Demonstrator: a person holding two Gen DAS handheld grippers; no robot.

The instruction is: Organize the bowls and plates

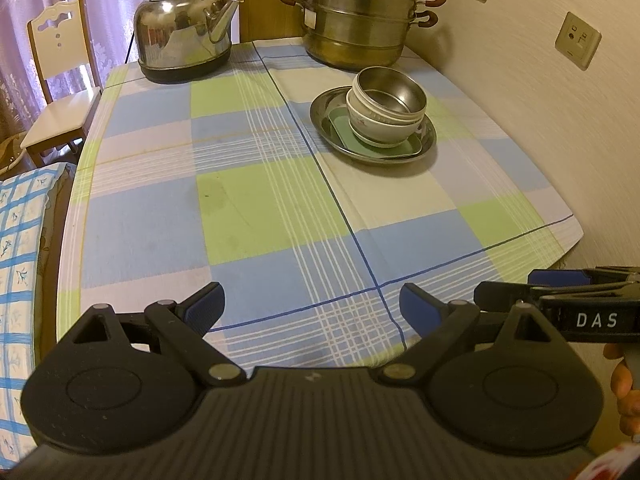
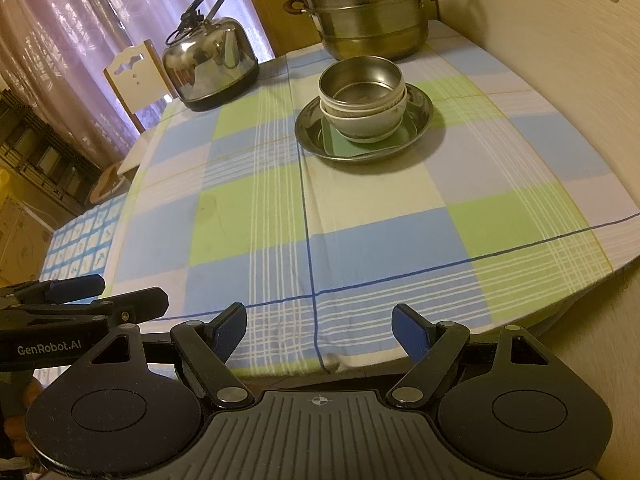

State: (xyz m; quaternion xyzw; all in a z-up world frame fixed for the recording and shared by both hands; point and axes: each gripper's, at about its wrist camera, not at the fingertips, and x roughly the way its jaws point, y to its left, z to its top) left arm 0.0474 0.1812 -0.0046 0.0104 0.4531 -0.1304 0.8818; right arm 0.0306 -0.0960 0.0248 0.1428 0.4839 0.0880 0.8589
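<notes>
A round steel plate (image 1: 324,114) (image 2: 424,114) sits on the far right of the checked tablecloth. On it lies a green rectangular dish (image 1: 342,128) (image 2: 340,144). On the dish stand stacked white bowls (image 1: 374,130) (image 2: 372,122) with a steel bowl (image 1: 390,90) (image 2: 360,80) nested on top. My left gripper (image 1: 312,304) is open and empty above the table's near edge, far from the stack. My right gripper (image 2: 319,328) is open and empty at the near edge. Each gripper shows in the other's view, the right one (image 1: 560,280) at the left view's right edge, the left one (image 2: 76,292) at the right view's left edge.
A steel kettle (image 1: 184,28) (image 2: 212,66) stands at the table's back left. A tiered steel steamer pot (image 1: 356,16) (image 2: 368,12) stands at the back, just behind the stack. A white chair (image 1: 60,80) is left of the table. The wall runs along the right.
</notes>
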